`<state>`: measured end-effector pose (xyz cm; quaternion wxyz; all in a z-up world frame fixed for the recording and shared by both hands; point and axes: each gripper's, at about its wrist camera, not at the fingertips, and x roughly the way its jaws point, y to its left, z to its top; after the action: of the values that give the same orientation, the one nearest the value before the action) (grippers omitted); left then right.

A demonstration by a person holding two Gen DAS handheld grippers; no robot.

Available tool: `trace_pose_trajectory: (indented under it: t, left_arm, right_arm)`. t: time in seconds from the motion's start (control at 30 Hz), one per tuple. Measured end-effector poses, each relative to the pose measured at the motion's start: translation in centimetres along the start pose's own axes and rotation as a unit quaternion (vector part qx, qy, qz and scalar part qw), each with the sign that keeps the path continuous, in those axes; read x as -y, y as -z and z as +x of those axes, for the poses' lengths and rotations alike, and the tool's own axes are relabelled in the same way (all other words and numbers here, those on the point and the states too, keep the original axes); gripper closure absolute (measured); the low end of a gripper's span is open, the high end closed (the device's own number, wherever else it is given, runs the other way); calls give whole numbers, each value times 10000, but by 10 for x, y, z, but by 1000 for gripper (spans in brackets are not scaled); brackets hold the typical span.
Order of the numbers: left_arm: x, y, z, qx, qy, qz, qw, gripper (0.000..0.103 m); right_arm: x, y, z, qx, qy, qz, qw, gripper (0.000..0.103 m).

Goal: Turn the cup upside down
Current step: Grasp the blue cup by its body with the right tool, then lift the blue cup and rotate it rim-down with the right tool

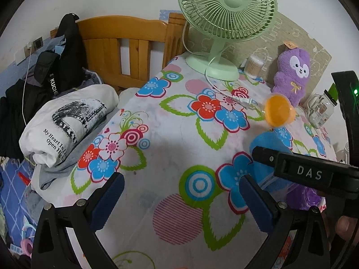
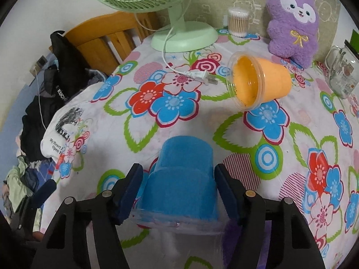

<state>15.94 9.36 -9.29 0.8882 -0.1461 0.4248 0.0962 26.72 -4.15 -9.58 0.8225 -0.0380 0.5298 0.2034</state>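
Observation:
A blue cup (image 2: 184, 179) stands upside down between the fingers of my right gripper (image 2: 179, 190), its clear rim at the bottom. The pads sit at its sides; I cannot tell whether they press it. An orange cup (image 2: 260, 79) lies on its side on the flowered tablecloth (image 2: 202, 123), mouth facing me. In the left wrist view my left gripper (image 1: 181, 201) is open and empty over the cloth. The right gripper's body (image 1: 303, 172) hides most of the blue cup (image 1: 262, 141). The orange cup (image 1: 278, 109) lies beyond.
A green fan (image 2: 184, 35) with its white cord and plug (image 2: 197, 74) stands at the back. A purple plush (image 2: 294, 18), cotton swab jar (image 2: 237, 22) and glass mug (image 2: 343, 74) stand at back right. Folded clothes (image 1: 67, 125) and a wooden bed frame (image 1: 125, 47) are left.

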Motion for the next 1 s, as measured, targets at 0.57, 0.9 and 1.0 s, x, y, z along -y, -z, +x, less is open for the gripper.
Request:
trace_pose_trajectory:
  t: [0.57,0.9,1.0]
  left_arm:
    - [1,40,-48,7,328,-57,9994,0]
    - [1,82,-84,-62,414,9,9991,0]
    - [5,99,-92,-145,484,77,9987,0]
  right_arm:
    - [-18,49,-63,401,-226,-184,9988,35]
    - [-23,104,-91,437,-271,-175,9985,37]
    - [-21,118,-97,436,-275,-151,9986,38]
